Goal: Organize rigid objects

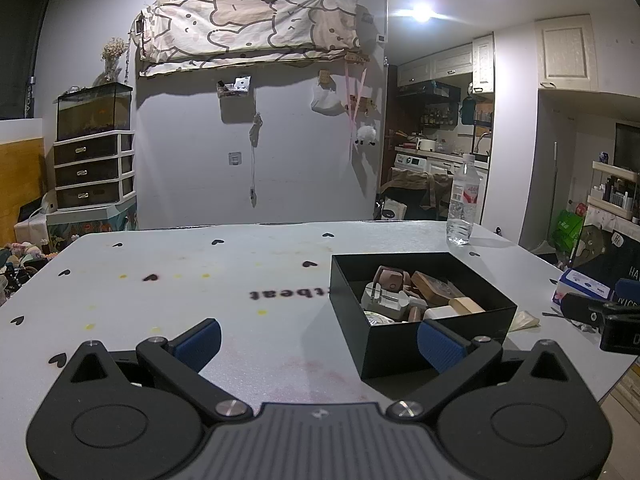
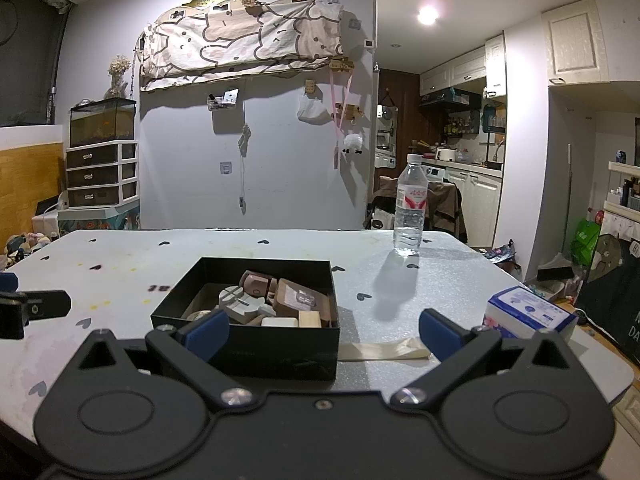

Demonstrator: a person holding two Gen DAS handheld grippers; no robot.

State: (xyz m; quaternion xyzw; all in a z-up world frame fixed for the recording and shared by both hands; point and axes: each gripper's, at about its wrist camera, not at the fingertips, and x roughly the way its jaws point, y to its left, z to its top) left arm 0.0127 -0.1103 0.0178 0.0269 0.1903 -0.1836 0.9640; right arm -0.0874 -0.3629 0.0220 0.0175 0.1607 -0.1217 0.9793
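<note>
Cluttered room w/ a kitchen nook in the bg. White table w/ small black hearts takes up most of both views. On it sits a black box, open top, packed w/ wooden blocks and other small rigid bits. Water bottle stands behind it, tissue pack off to the right. Left gripper spread wide, empty, box just ahead on its right. Right gripper also wide, nothing held, left fingertip overlaps the box's near wall.
</note>
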